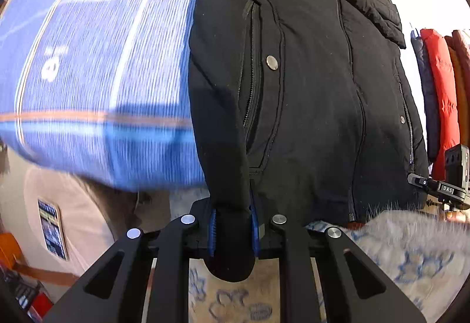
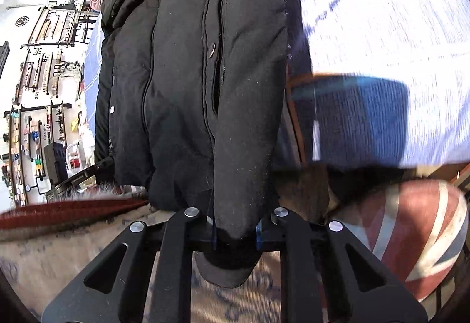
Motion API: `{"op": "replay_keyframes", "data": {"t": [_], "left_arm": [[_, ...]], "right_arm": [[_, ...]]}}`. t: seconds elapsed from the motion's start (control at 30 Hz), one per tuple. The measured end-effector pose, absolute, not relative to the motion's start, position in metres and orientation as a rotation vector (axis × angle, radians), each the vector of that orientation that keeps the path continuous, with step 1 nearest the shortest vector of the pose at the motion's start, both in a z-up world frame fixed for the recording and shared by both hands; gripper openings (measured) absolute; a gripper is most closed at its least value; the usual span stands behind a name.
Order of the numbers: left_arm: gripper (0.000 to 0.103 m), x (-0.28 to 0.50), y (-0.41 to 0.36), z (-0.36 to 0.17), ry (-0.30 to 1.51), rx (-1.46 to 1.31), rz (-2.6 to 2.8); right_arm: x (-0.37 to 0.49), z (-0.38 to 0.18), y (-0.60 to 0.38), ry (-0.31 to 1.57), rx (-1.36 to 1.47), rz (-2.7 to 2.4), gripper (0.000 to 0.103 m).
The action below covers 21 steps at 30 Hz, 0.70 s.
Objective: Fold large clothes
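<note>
A blurred blue checked bedspread lies behind the black padded jacket, whose top is cut off by the frame. The jacket stretches lengthwise away from both cameras over the bed edge. Each claw, the left gripper and the right gripper, is clenched on a fold of its hem. Red coats hang beyond.

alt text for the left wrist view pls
The left tongs are shut on a fold of a black padded jacket that stretches away over a blue checked bedcover. Red and dark coats hang at far right.
</note>
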State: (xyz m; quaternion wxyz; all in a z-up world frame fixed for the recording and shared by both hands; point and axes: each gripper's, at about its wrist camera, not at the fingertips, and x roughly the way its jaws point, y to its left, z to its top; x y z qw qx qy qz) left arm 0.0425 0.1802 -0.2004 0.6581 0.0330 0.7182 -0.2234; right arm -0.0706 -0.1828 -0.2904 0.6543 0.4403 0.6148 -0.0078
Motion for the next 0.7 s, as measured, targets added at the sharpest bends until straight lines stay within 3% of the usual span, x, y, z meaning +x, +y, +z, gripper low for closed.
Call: {"op": "replay_keyframes", "data": {"t": [0.33, 0.5, 0.57, 0.6, 0.7], "left_arm": [[0.017, 0.051, 0.172, -0.183, 1.591, 0.142, -0.466], [0.015, 0.075, 0.159, -0.152, 1.502, 0.107, -0.455], [0.012, 0.093, 0.155, -0.137, 1.450, 0.108, -0.448], [0.003, 0.100, 0.150, -0.129, 1.406, 0.111, -0.435], [0.001, 0.142, 0.145, -0.099, 1.295, 0.037, -0.413]], "right_arm": [[-0.079, -0.292, -0.188, 1.456, 0.954, 0.015, 0.017], [-0.060, -0.269, -0.196, 1.387, 0.920, 0.087, 0.018], [-0.050, -0.256, -0.201, 1.344, 0.914, 0.116, 0.018], [-0.041, -0.247, -0.205, 1.314, 0.901, 0.124, 0.018], [-0.009, -0.221, -0.218, 1.235, 0.866, 0.135, 0.018]]}}
